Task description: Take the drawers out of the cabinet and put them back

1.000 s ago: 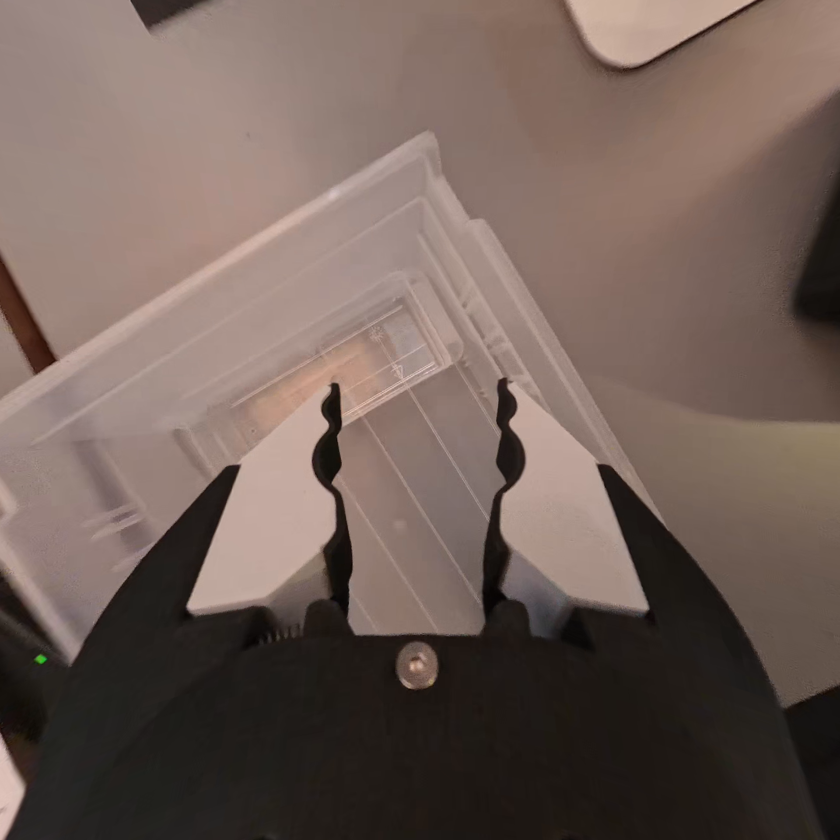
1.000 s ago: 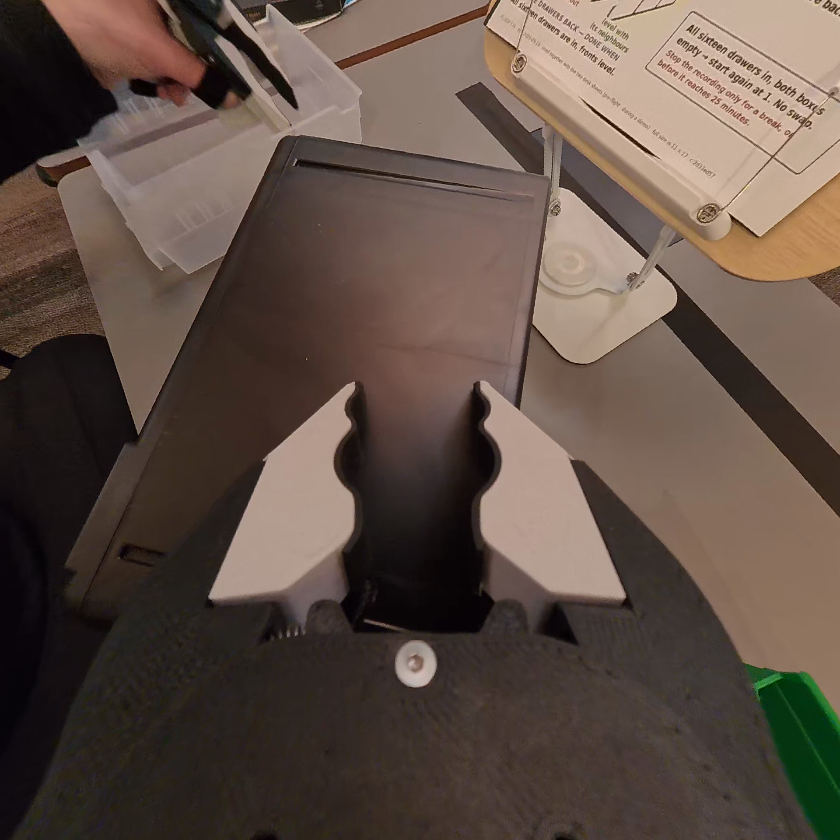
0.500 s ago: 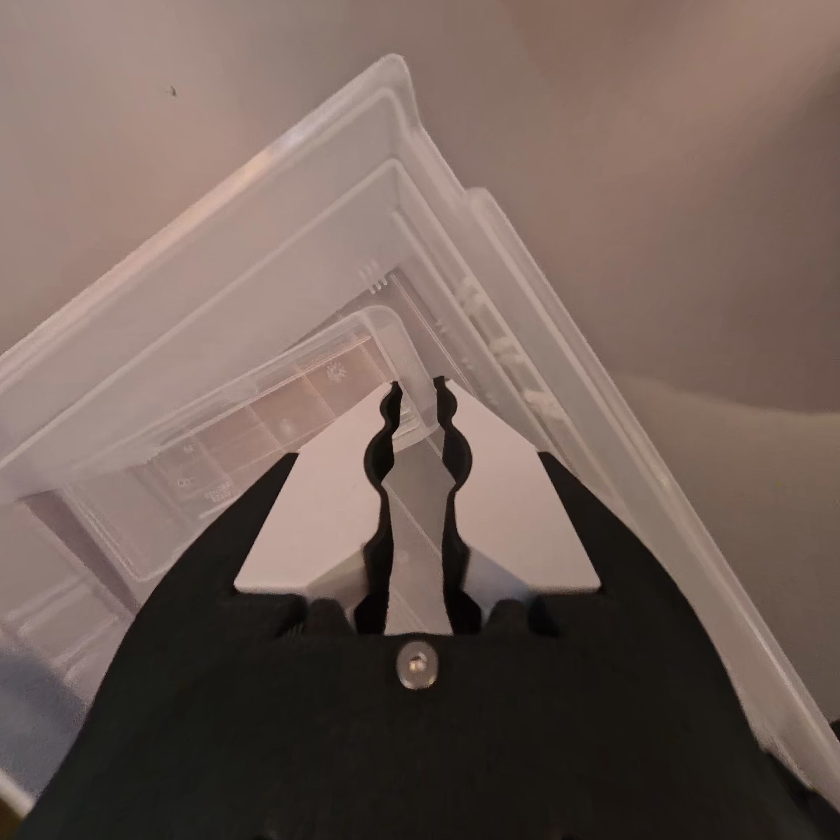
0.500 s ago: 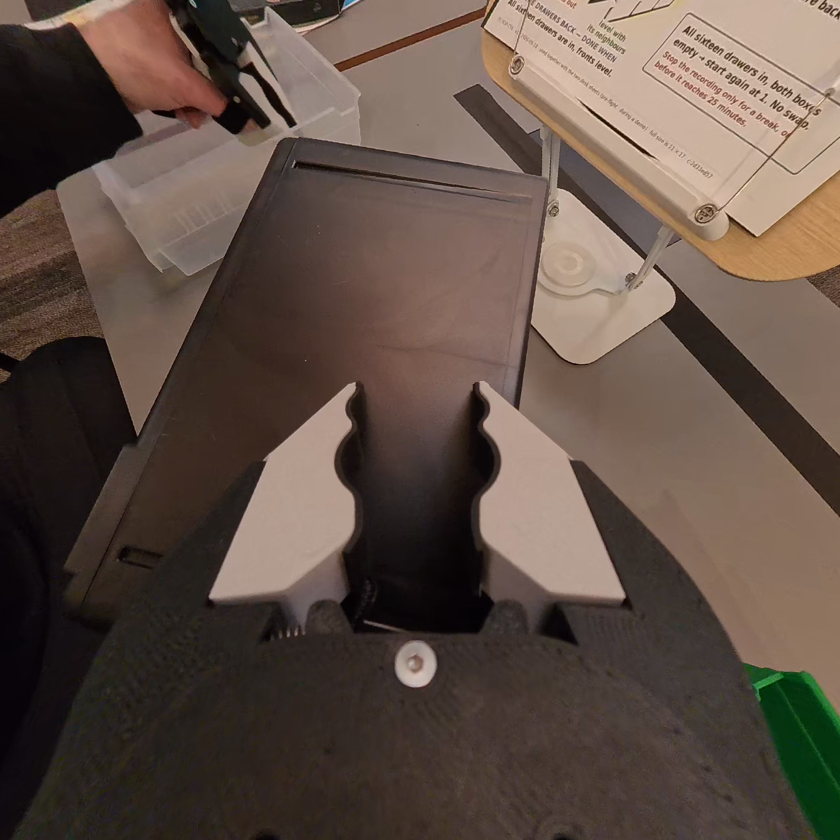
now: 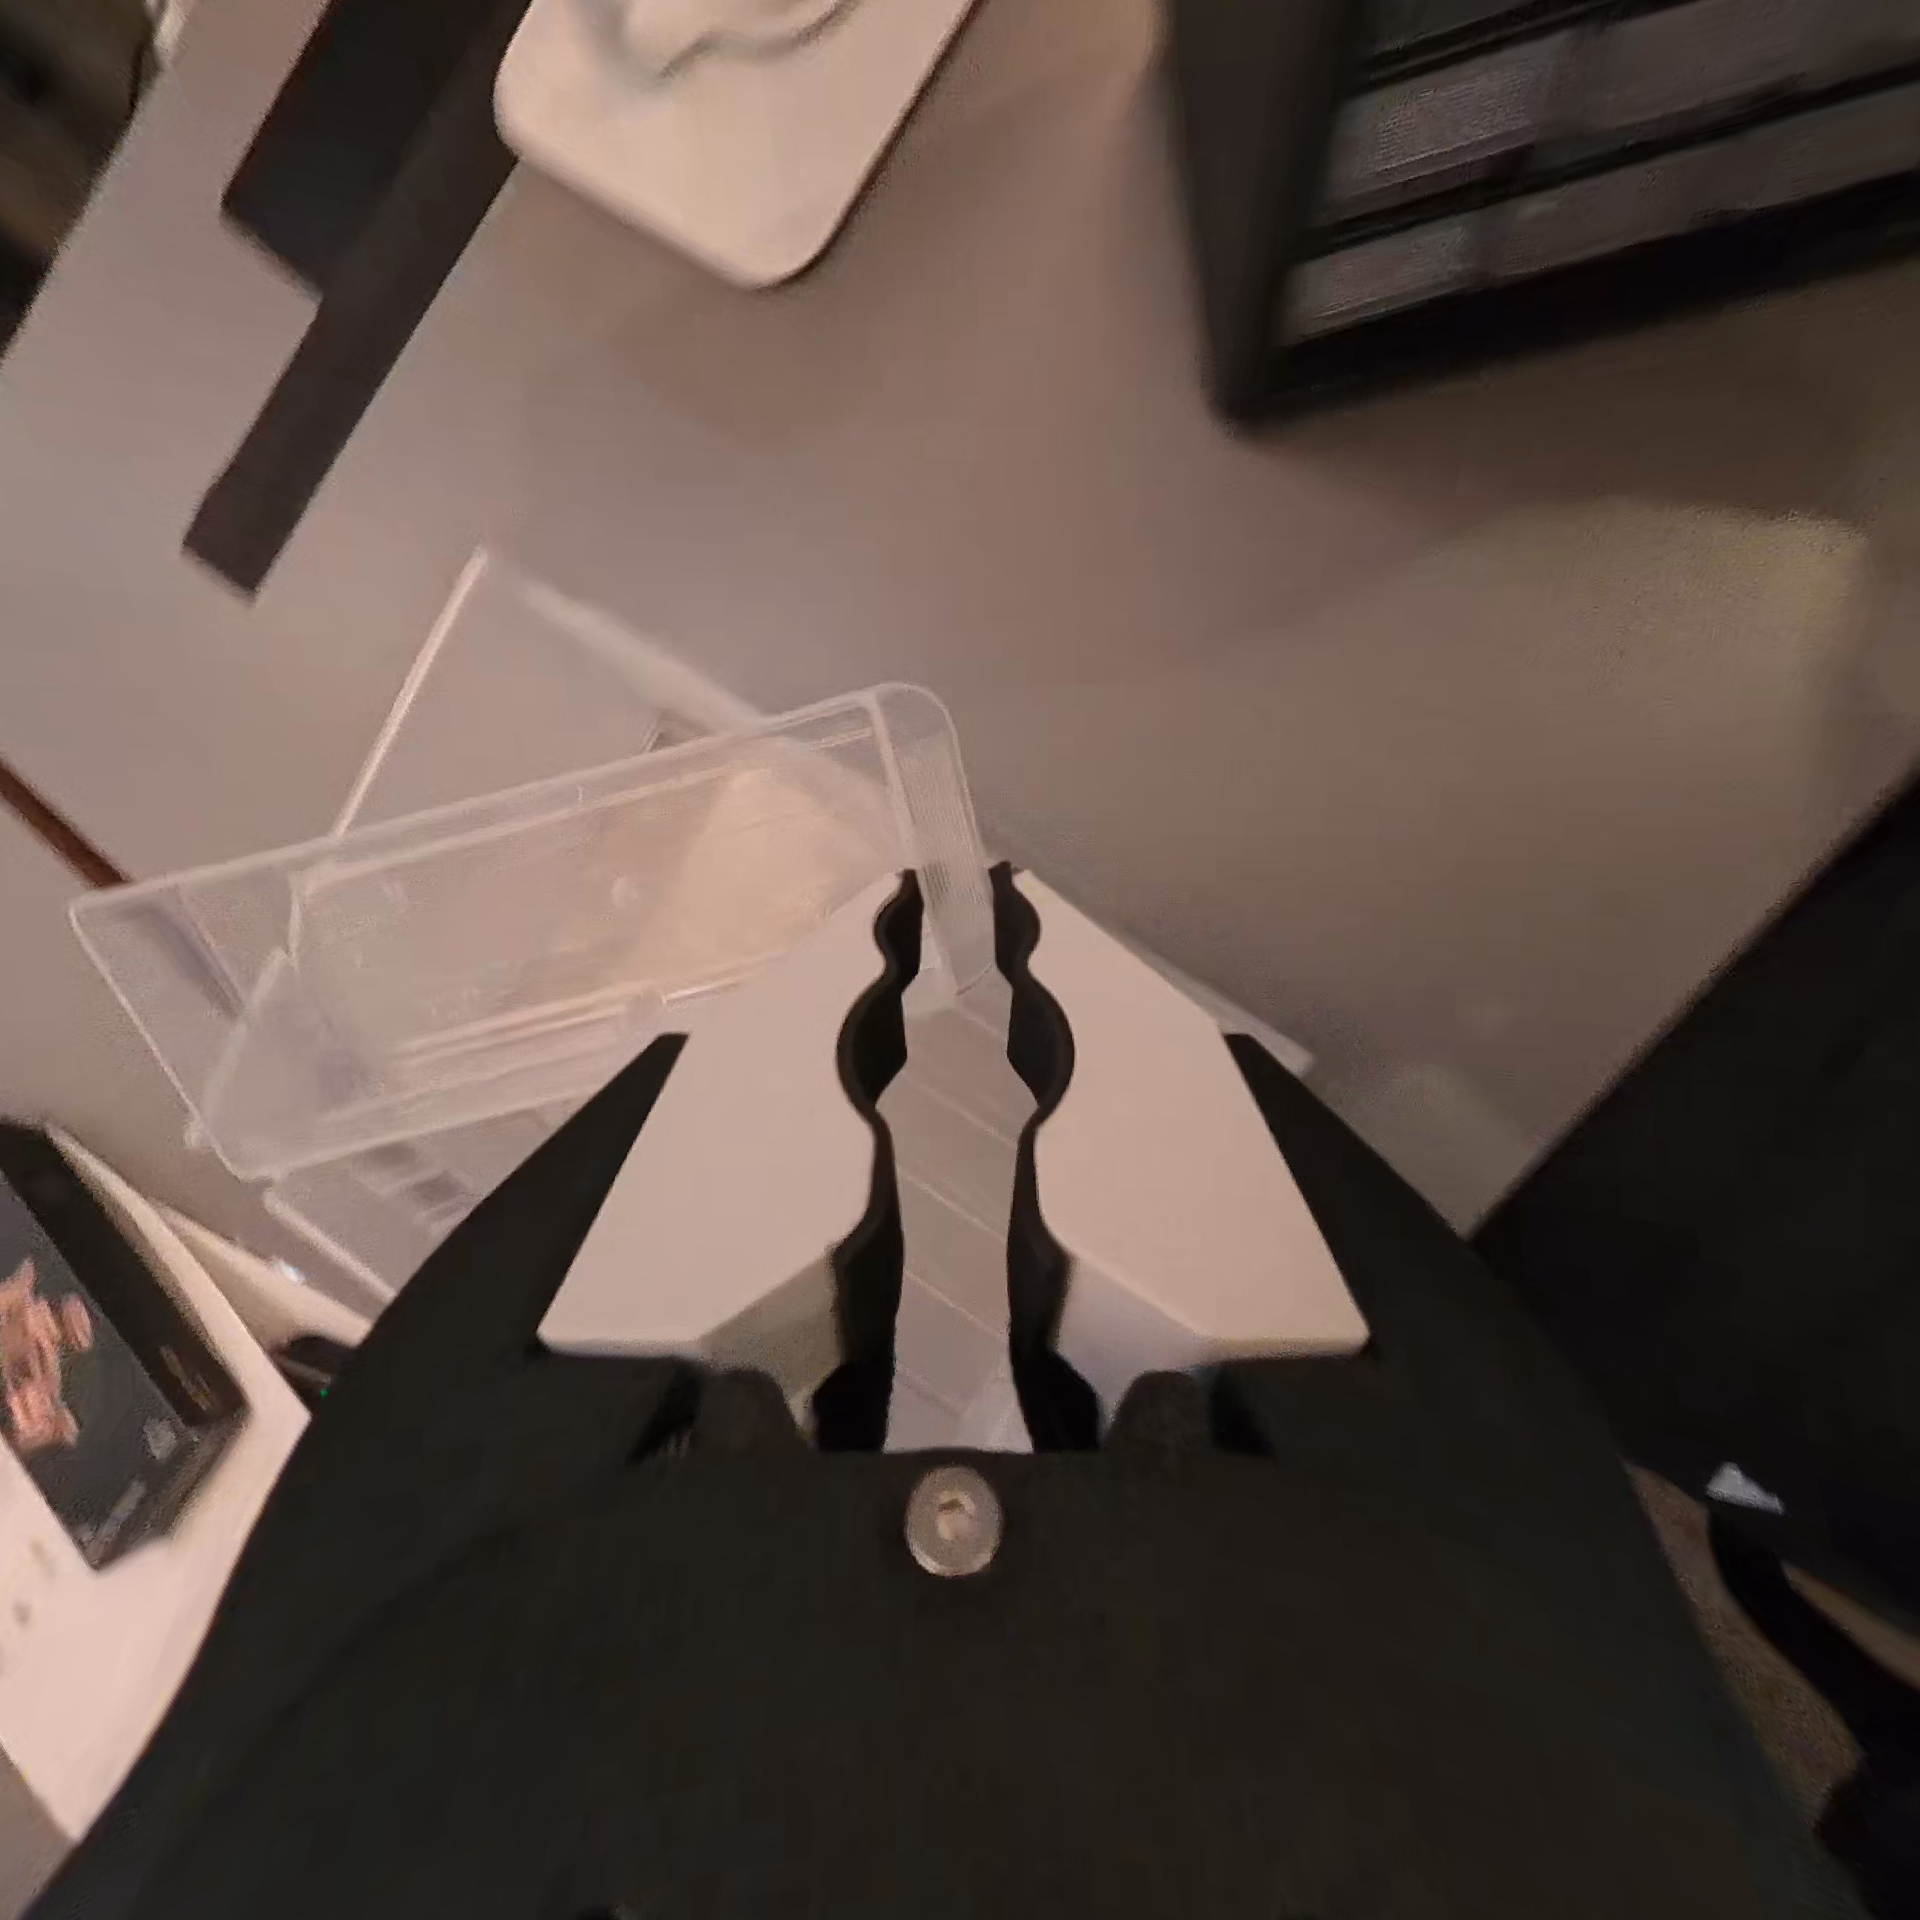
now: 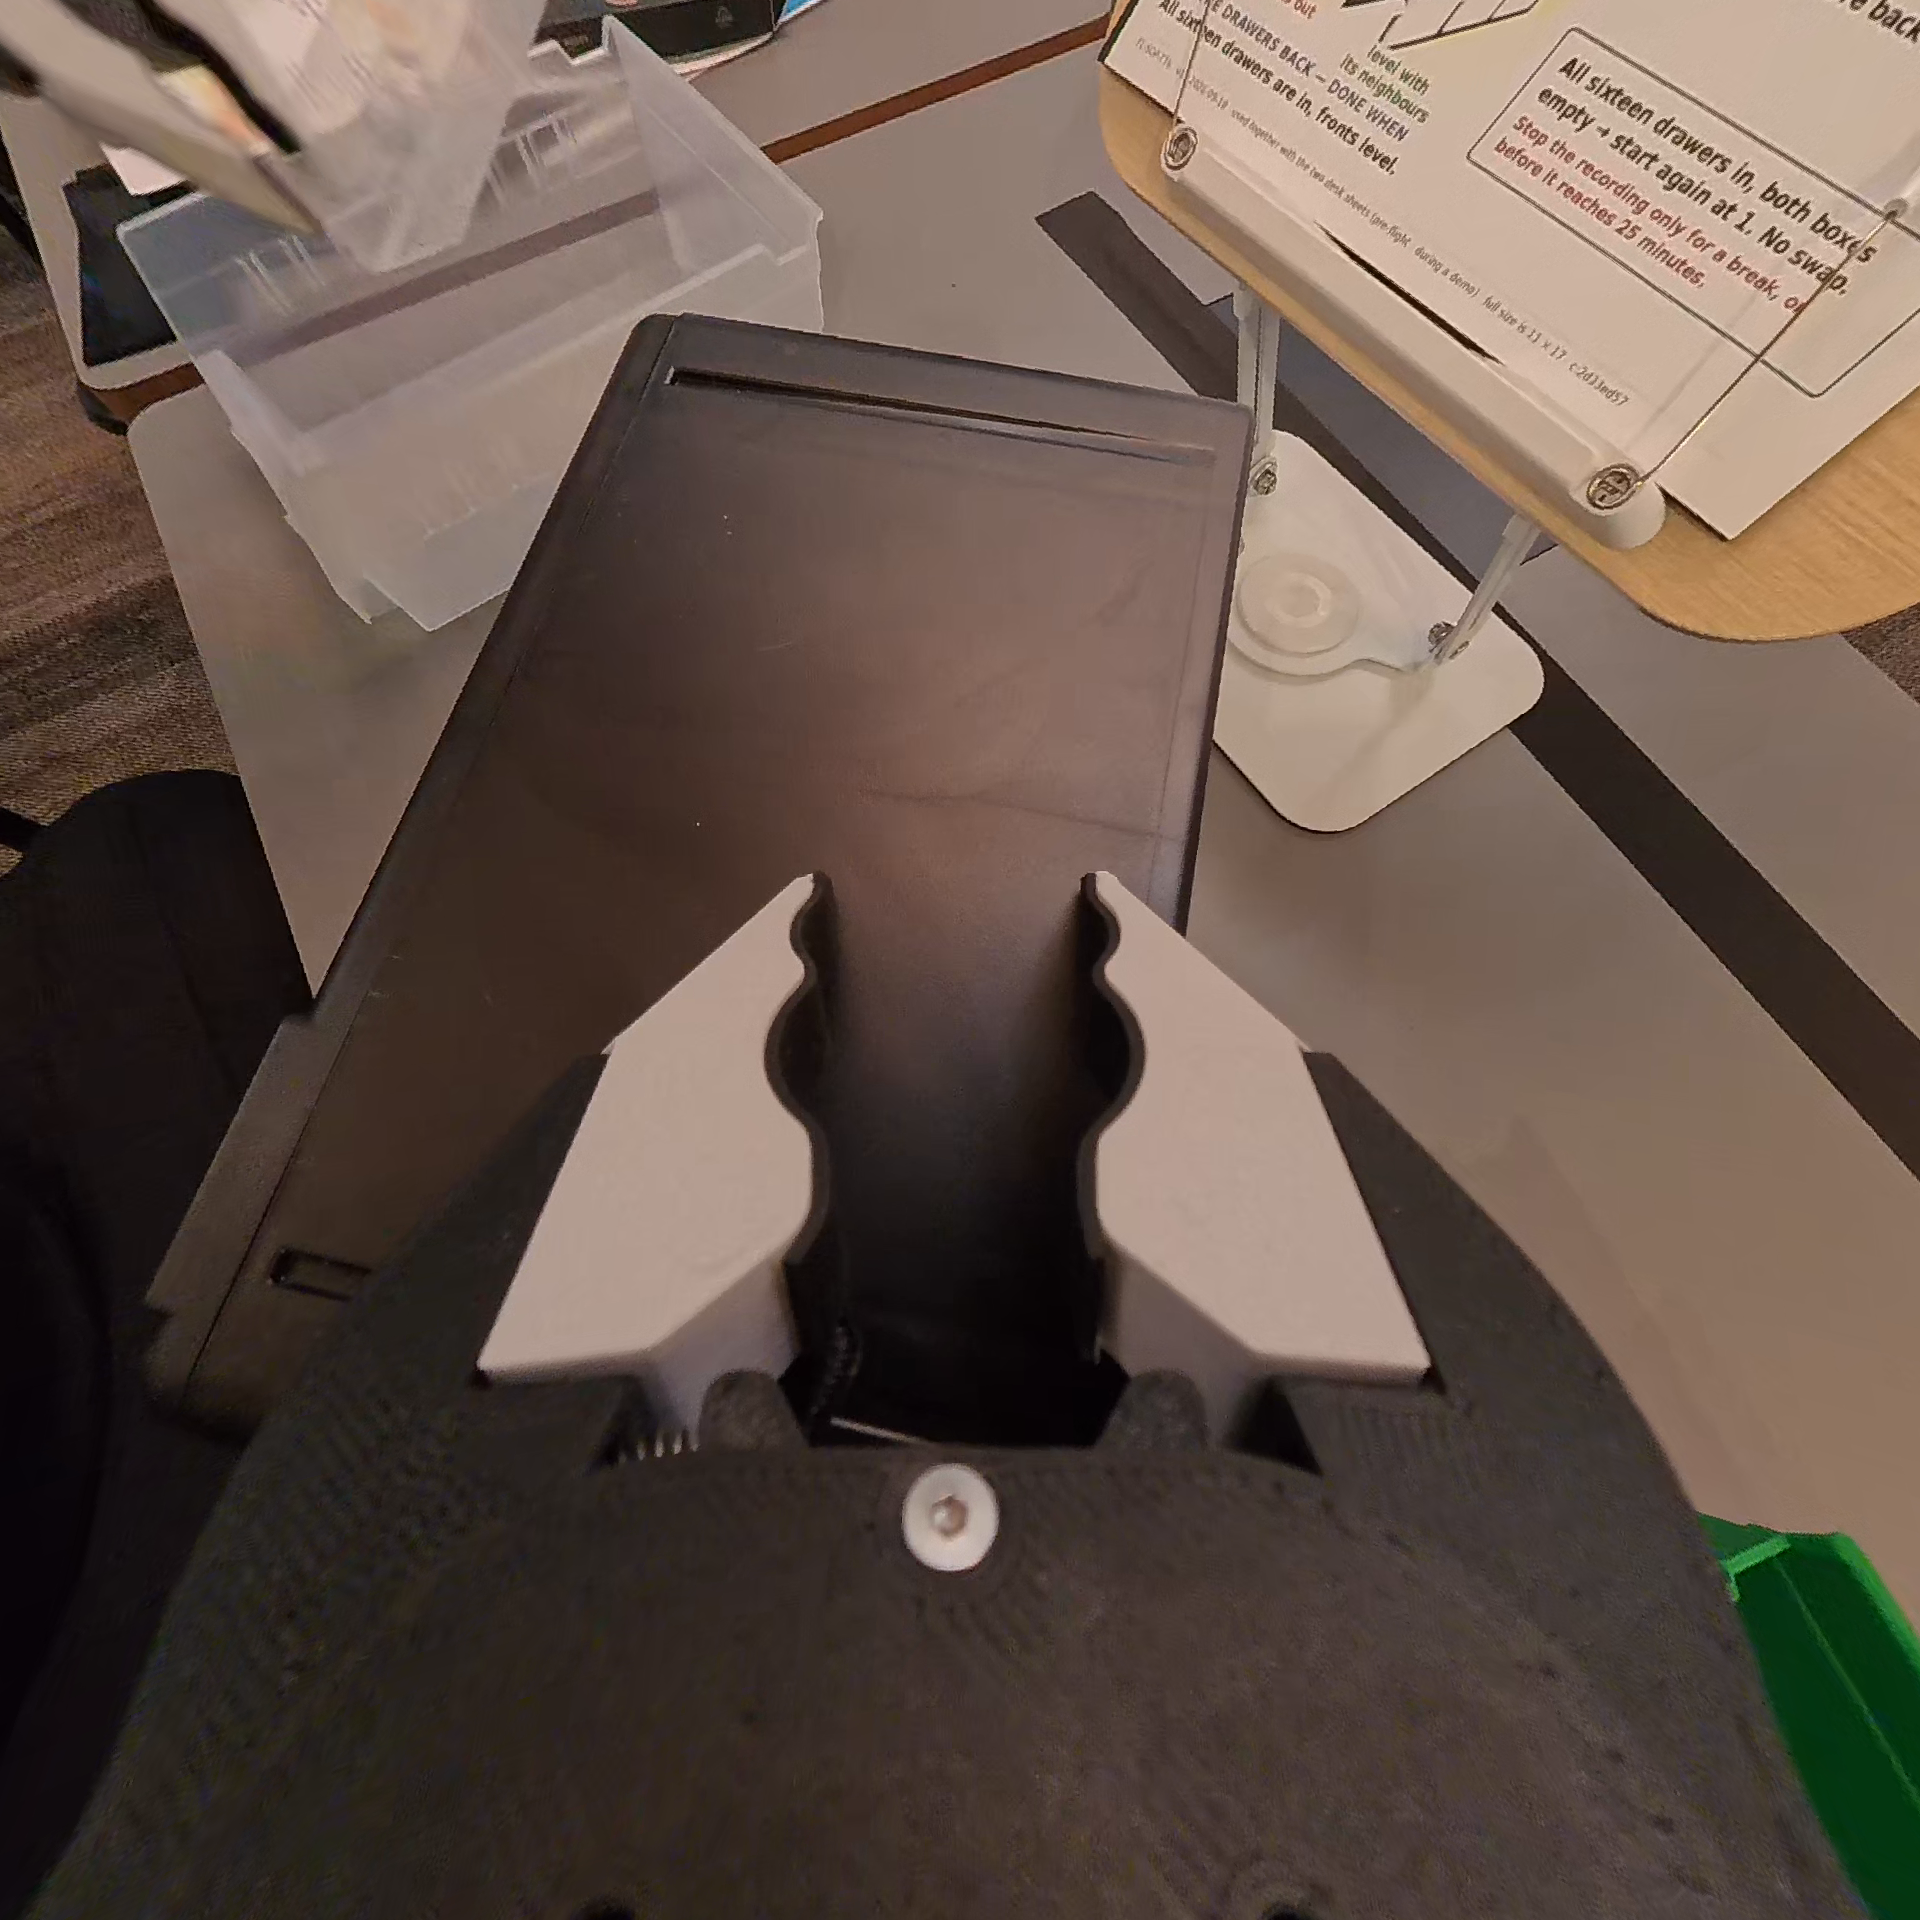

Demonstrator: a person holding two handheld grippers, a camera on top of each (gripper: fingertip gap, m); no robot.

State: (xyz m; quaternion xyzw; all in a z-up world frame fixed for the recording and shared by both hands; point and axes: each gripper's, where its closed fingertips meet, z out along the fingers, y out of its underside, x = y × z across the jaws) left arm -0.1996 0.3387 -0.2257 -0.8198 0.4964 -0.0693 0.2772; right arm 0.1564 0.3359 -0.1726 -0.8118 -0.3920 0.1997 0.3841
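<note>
My left gripper [image 5: 954, 883] is shut on the edge of a small clear plastic drawer [image 5: 540, 935] and holds it lifted above the grey table. Below it lie larger clear drawers [image 5: 499, 675]. The lifted drawer [image 6: 416, 135] and the left gripper [image 6: 156, 135] show blurred at the top left of the right wrist view, above the clear drawers [image 6: 499, 374] on the table. The black cabinet [image 6: 852, 727] lies under my right gripper [image 6: 954, 894], which is open and empty just over its top face. The cabinet's drawer front [image 5: 1558, 156] shows blurred at the top right of the left wrist view.
A white stand base [image 6: 1371, 665] holds a wooden board with a printed sheet [image 6: 1558, 208] right of the cabinet. A black tape strip [image 6: 1662, 831] crosses the grey table [image 6: 1455, 1039]. A green bin [image 6: 1829, 1662] is at the lower right. A dark box [image 5: 83, 1403] lies at the left.
My left gripper closed on the small drawer's edge and lifted it up out of the stacked larger drawers, swinging away toward the cabinet. My right gripper has stayed still over the cabinet.
</note>
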